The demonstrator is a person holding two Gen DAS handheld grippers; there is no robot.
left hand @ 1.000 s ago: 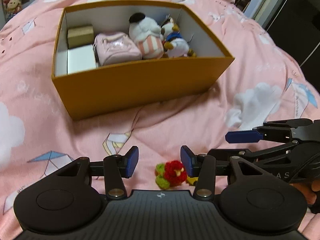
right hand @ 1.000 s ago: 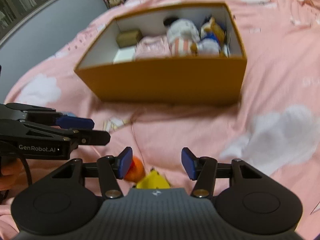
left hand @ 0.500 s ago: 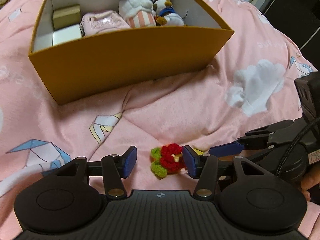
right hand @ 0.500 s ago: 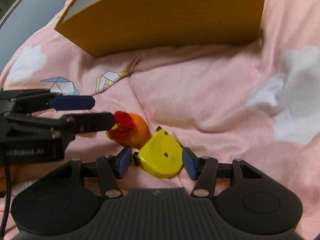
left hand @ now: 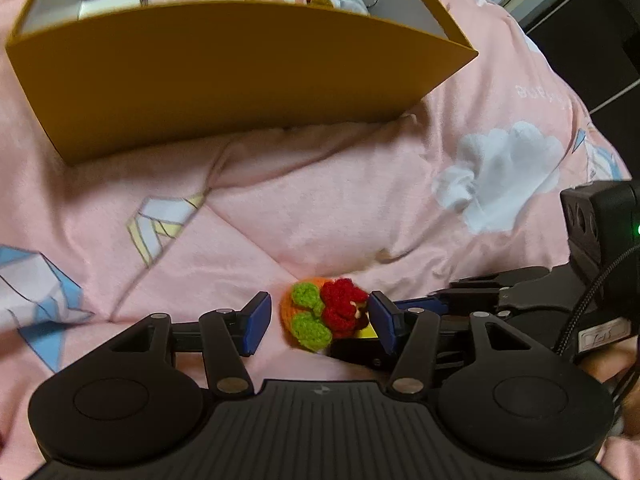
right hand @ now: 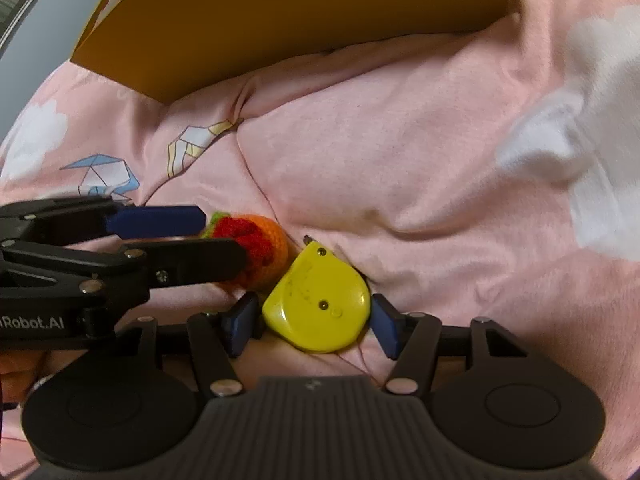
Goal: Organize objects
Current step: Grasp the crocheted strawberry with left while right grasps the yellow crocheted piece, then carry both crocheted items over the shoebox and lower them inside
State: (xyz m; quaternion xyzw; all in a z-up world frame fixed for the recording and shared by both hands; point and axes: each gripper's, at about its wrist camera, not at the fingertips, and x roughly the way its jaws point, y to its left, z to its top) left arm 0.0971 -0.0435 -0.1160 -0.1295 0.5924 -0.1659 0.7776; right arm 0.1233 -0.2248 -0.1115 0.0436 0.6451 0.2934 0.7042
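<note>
A: Which way does the yellow tape measure (right hand: pixel 318 308) point?
B: Its tapered tip points away, toward the orange box (right hand: pixel 288 20); it lies flat on the bed between the right hand-held gripper's (right hand: pixel 310 326) opening, untouching jaws.
A: The left?
B: The left hand-held gripper (left hand: pixel 318 322), angled steeply down, is opening around the crocheted toy (left hand: pixel 324 314), leaves leftward.

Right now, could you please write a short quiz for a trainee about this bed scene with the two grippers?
1. True or false: the left gripper has the crochet toy between its fingers.
2. What lies between the right gripper's fingers? A) pink pouch B) yellow tape measure C) white plush
3. Fill in: the orange box stands on a pink ____.

Key:
1. True; the jaws are opening around it, not pressing.
2. B; there too the jaws are opening.
3. Blanket.
</note>
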